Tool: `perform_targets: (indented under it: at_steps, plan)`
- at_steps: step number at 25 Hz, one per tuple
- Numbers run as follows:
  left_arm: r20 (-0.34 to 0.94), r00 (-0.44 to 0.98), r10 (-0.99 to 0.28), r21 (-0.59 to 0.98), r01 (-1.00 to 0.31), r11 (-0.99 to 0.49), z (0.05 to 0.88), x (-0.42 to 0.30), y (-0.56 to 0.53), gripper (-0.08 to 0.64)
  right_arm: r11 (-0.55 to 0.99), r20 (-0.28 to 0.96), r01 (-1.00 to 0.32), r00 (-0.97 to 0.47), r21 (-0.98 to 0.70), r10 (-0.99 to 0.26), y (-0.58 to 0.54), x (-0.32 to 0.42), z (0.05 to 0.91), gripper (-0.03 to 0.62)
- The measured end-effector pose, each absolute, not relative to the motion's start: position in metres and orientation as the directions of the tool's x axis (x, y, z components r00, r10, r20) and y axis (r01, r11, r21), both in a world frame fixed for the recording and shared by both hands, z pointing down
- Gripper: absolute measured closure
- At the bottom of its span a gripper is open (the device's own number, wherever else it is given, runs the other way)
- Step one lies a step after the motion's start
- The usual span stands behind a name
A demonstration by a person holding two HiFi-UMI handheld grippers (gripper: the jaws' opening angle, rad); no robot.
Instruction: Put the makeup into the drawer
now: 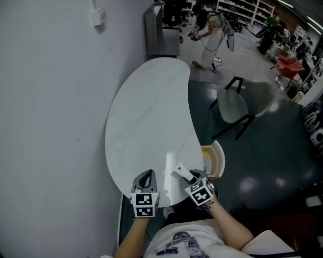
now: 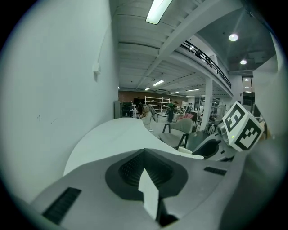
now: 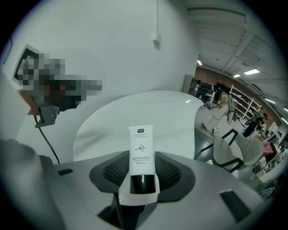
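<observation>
A plain pale wall (image 1: 50, 101) runs down the left, with a small white box (image 1: 98, 16) mounted high on it. The white kidney-shaped table (image 1: 146, 116) hugs that wall. Beyond it there's dark glossy floor (image 1: 272, 151), a grey chair on black legs (image 1: 234, 106), distant white shelving (image 1: 242, 7), and a long ceiling strip light (image 2: 157, 11) glowing.

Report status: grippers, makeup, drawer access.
Left gripper shut, empty. Right gripper shut on makeup tube. Drawer open at table edge; nothing seen blocking it.
</observation>
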State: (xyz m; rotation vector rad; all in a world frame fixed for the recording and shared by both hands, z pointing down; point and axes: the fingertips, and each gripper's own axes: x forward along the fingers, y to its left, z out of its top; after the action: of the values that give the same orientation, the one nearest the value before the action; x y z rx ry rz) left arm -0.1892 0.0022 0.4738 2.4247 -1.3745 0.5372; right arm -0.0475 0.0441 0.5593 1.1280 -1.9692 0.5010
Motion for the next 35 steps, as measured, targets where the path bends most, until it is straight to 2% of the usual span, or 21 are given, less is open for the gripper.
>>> perform_targets:
  at_steps: [10, 18, 28, 35]
  plan:
    - [0.466, 0.564, -0.682, 0.089, -0.796, -0.598, 0.486, -0.121, 0.002, 0.518, 0.380, 0.793, -0.923, -0.187, 0.061, -0.580, 0.058, 0.032, 0.561, 0.402]
    - [0.486, 0.586, -0.648, 0.076, -0.767, -0.637, 0.497, -0.066, -0.005, 0.518, 0.322, 0.791, -0.946, -0.167, 0.040, -0.588, 0.061, 0.088, 0.572, 0.403]
    - [0.517, 0.574, -0.635, 0.078, -0.771, -0.632, 0.512, 0.011, -0.020, 0.518, 0.331, 0.817, -0.944, -0.187, 0.005, -0.546, 0.045, 0.166, 0.593, 0.402]
    - [0.532, 0.540, -0.652, 0.094, -0.803, -0.589, 0.530, 0.052, -0.045, 0.518, 0.394, 0.832, -0.919, -0.221, -0.003, -0.508, 0.014, 0.206, 0.614, 0.402]
